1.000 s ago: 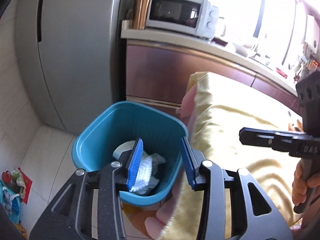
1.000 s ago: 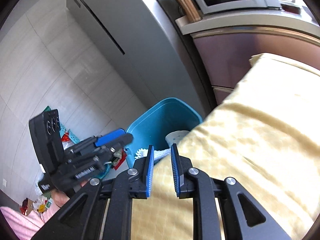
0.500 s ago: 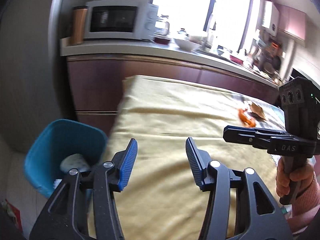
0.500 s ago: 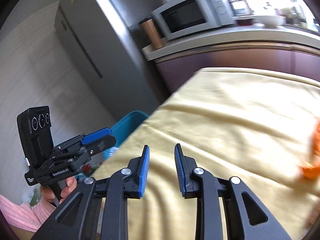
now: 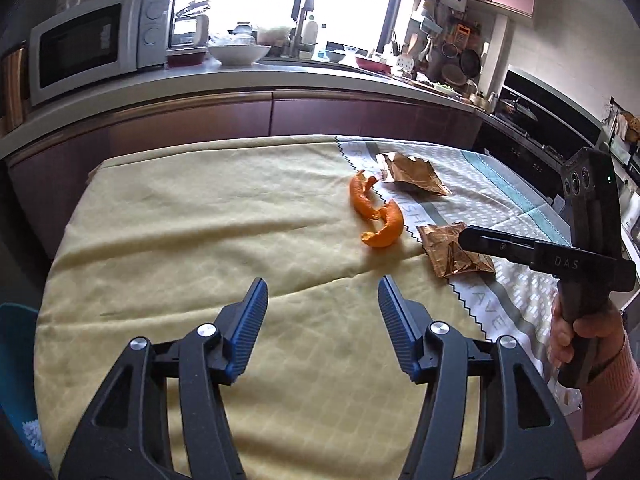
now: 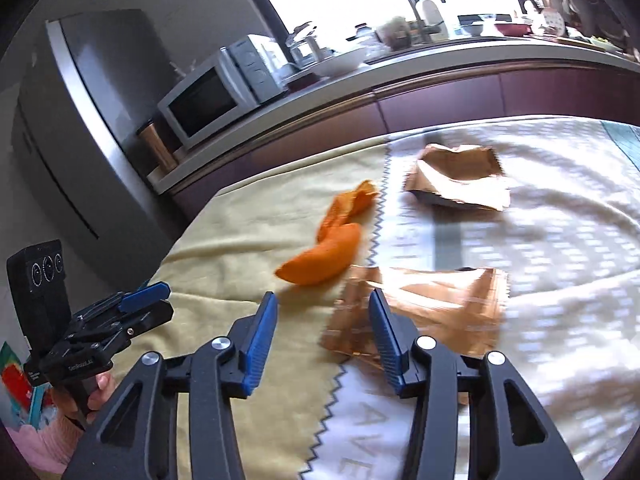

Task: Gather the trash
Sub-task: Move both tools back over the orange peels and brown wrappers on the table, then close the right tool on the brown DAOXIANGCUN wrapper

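On the tablecloth lie a curled orange peel (image 5: 376, 212) (image 6: 324, 256) and two copper-coloured wrappers, a far one (image 5: 412, 172) (image 6: 460, 184) and a near one (image 5: 456, 252) (image 6: 432, 304). My left gripper (image 5: 322, 292) hovers over bare yellow cloth short of the peel, its jaws opening with nothing between them. My right gripper (image 6: 323, 308) is low over the near wrapper's left edge, jaws opening, pads not touching it. In the left wrist view the right gripper (image 5: 466, 236) reaches in from the right above that wrapper. The right wrist view shows the left gripper (image 6: 160, 300) at the table's left edge.
A yellow cloth (image 5: 180, 220) and a white patterned cloth (image 6: 560, 280) cover the table. The blue bin (image 5: 16, 360) stands on the floor at the table's left end. Behind are a counter with a microwave (image 5: 92, 44), bowls and bottles, and a grey fridge (image 6: 72, 128).
Both views have swung from the blue bin to the table with the peel and wrappers. Both grippers' jaws stand wider than before.
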Available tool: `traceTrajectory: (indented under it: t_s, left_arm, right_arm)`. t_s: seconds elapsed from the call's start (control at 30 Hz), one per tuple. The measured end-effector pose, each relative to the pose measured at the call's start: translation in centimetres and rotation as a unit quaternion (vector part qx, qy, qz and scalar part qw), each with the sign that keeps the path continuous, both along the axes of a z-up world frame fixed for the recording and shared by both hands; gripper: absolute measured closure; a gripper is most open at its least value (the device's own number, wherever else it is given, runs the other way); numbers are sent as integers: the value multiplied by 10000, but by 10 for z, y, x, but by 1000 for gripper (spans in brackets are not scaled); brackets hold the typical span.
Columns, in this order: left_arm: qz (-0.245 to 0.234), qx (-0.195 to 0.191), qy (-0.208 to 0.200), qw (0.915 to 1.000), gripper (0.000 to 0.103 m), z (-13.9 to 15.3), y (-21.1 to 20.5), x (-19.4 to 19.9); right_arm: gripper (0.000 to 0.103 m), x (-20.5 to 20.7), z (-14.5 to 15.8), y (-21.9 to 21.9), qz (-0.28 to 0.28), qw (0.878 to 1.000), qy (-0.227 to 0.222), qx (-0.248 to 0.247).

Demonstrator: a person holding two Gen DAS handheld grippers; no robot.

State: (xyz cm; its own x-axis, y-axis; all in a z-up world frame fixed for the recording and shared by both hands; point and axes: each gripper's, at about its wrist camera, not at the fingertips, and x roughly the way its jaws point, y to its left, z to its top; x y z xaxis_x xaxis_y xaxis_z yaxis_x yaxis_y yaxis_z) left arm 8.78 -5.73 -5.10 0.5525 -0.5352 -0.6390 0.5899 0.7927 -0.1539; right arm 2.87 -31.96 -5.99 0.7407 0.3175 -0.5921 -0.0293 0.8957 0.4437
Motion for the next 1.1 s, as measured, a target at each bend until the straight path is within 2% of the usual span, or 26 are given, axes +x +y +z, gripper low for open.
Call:
traceTrajectory:
  t_s: [0.17, 0.3, 0.5, 0.7, 0.83, 0.9, 1.07, 1.1]
  left_arm:
    - [-162, 159, 156, 9996, 43, -5, -40, 19]
    - [-233, 386, 175, 9988, 43, -12, -65, 30]
    - [-330, 508, 407, 9973, 43, -20, -89, 47]
    - [-350, 475, 730, 9956, 50, -30, -101, 59]
    - [-334, 460, 746, 9956, 65, -35, -103, 60]
    - [-336, 463, 705, 9959, 67, -34, -104, 58]
    - [-376, 442, 655, 9962, 78, -32, -101, 53]
    - [-391, 438, 635, 9963, 79, -31, -100, 51]
  right_arm:
    - [43, -8, -16, -38, -516, 9985, 174, 52]
    - [33, -9, -26, -53, -570, 9978, 311, 115]
    - [28, 2, -28, -43, -403, 9983, 416, -14]
    - [28, 5, -27, -33, -340, 9981, 428, -285]
    - [37, 7, -27, -29, -341, 9971, 460, -493]
    - [44, 6, -27, -30, -368, 9971, 462, -479]
    - [73, 4, -30, -34, -353, 9978, 468, -317]
    - [85, 4, -31, -35, -304, 9980, 485, -259]
